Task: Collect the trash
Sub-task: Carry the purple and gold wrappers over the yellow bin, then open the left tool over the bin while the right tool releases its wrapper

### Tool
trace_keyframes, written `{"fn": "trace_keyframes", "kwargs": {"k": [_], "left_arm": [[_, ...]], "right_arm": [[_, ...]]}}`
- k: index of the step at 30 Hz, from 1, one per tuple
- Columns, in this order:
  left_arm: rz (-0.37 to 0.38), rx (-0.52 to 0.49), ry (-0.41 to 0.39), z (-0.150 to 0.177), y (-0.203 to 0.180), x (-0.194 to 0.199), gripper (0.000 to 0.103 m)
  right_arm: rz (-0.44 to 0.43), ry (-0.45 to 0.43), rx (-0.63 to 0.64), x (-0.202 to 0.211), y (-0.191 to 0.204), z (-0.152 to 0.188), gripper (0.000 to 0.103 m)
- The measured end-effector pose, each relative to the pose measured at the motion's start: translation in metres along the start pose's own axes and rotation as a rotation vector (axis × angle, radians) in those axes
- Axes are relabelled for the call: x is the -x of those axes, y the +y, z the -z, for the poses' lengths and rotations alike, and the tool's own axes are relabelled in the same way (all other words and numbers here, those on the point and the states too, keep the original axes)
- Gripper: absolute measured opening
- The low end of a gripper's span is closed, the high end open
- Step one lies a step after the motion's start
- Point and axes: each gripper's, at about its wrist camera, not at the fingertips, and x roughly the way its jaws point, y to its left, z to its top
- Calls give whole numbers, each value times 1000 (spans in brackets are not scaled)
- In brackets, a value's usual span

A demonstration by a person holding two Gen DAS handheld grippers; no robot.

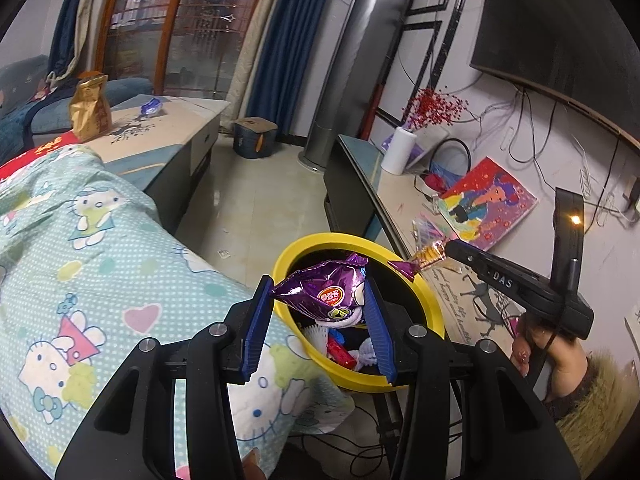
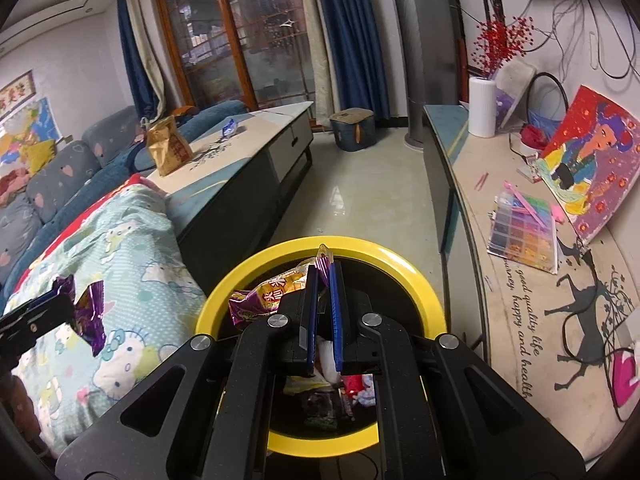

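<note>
In the left wrist view, the left gripper (image 1: 320, 300) sits at the lower centre of the frame, its blue fingers (image 1: 256, 320) pressed against both sides of a puffy purple snack bag (image 1: 324, 290). The bag is held directly above the near rim of a yellow bin (image 1: 432, 300), which stands just behind the fingers and already holds red and white wrappers. At the right of this frame the right gripper (image 1: 442, 250) reaches in from the side, gripping an orange and purple wrapper (image 1: 420, 260) over the bin's far right rim; a hand (image 1: 536, 344) holds its handle at the lower right.

In the right wrist view, the right gripper (image 2: 324, 268) is at the centre, its jaws closed on that thin wrapper (image 2: 276, 296), which spreads out to the left of the fingers above the bin (image 2: 400, 264). The left gripper (image 2: 60, 308) shows at the left edge with the purple bag (image 2: 90, 314), over a cartoon-print blanket (image 2: 132, 248). A gold bag (image 2: 168, 152) and a small blue wrapper (image 2: 229, 126) lie on the low table (image 2: 256, 136) at upper left.
</note>
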Motion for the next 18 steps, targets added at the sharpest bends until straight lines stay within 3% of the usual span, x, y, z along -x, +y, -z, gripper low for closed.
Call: {"fn": "trace_keyframes", "kwargs": {"k": [18], "left_arm": [[30, -86, 81, 16, -35, -40, 44]], "right_arm": [[73, 18, -55, -12, -27, 7, 4]]}}
